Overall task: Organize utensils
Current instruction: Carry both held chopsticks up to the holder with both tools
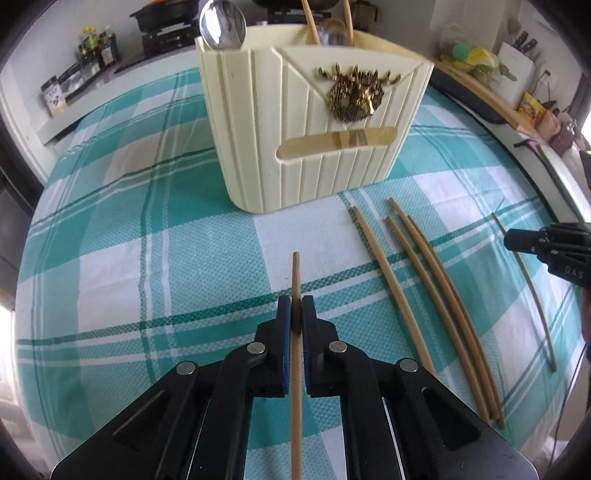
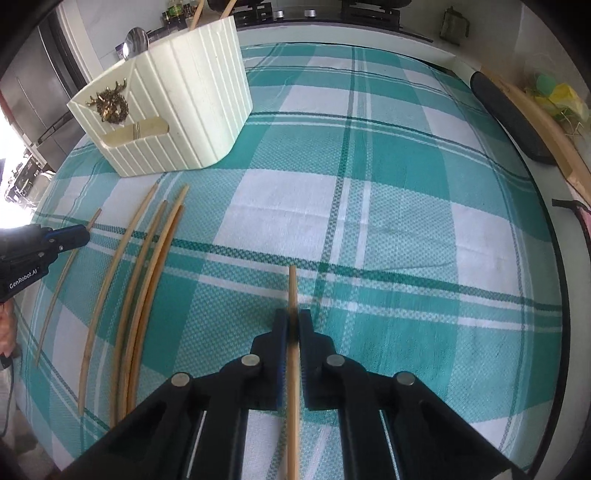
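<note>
Nearest on my left side: left gripper (image 1: 296, 312), fingers clenched on a single chopstick (image 1: 296, 273); the stick runs straight forward between the blue pads (image 1: 284, 321), its tip standing out ahead of them over the tablecloth (image 1: 147, 258); the same gripper shows at the left edge of the right wrist view (image 2: 79, 232), the stick passing through it.

Nearest on my right side: right gripper (image 2: 293, 325), fingers likewise clamped on a second chopstick (image 2: 293, 295); this one too points forward, tip just past the pads; in the left wrist view that gripper (image 1: 511, 240) sits at the right edge, gripping its thin stick.

Middle ground, between my two grippers: loose chopsticks (image 1: 417, 288), four as far as I can count, lying flat on the teal-and-white checked cloth, roughly parallel, some touching one another; seen again at left in the right wrist view (image 2: 144, 280).

Further off: cream utensil holder (image 1: 314, 118), ribbed, upright on the cloth, a gold ornament (image 1: 356, 92) on its front and a slot below it; a metal spoon (image 1: 222, 26) stands bowl-up in its left compartment; two chopsticks (image 1: 310, 22) stand in the rear compartment.

Farthest: bottles and jars (image 1: 92, 46) along a counter; a dark stove (image 1: 166, 18) behind.
</note>
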### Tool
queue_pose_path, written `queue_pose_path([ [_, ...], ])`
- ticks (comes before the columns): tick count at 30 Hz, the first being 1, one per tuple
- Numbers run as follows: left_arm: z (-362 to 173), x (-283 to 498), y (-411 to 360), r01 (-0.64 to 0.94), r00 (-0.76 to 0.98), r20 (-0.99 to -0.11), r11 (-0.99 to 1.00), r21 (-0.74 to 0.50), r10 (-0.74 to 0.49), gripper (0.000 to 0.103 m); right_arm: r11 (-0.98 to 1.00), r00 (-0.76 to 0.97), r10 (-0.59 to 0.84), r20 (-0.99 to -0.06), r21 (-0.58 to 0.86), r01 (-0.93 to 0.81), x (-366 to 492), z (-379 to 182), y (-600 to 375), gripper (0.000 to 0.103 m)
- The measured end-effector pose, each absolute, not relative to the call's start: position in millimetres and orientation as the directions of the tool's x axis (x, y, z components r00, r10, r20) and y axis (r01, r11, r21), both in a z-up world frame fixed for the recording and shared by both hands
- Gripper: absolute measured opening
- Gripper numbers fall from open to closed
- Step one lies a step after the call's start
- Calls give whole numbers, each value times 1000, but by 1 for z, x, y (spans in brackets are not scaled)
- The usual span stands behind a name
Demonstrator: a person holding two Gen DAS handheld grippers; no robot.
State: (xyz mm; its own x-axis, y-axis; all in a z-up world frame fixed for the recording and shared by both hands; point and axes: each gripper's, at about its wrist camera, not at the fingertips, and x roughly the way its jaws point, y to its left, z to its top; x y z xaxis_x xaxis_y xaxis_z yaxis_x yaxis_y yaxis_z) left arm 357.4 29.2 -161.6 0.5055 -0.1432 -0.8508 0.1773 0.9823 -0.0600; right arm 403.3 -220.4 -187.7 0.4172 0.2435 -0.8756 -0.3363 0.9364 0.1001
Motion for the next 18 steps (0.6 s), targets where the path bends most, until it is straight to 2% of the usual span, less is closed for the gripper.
queue_pose_path([
  [6, -96, 312, 49, 184, 639, -736, 974, -135, -223, 4, 913, 551, 365, -750, 175, -368, 365, -122, -230, 6],
  [11, -51, 266, 59, 218, 724, -637, 964, -149, -263, 4, 892, 628, 422, -654, 177, -415, 319, -75, -232, 6],
  [18, -18, 231, 69, 230, 794, -534, 957, -178, -290, 4, 876, 698, 459, -550, 150, -458, 271, -35, -231, 6],
])
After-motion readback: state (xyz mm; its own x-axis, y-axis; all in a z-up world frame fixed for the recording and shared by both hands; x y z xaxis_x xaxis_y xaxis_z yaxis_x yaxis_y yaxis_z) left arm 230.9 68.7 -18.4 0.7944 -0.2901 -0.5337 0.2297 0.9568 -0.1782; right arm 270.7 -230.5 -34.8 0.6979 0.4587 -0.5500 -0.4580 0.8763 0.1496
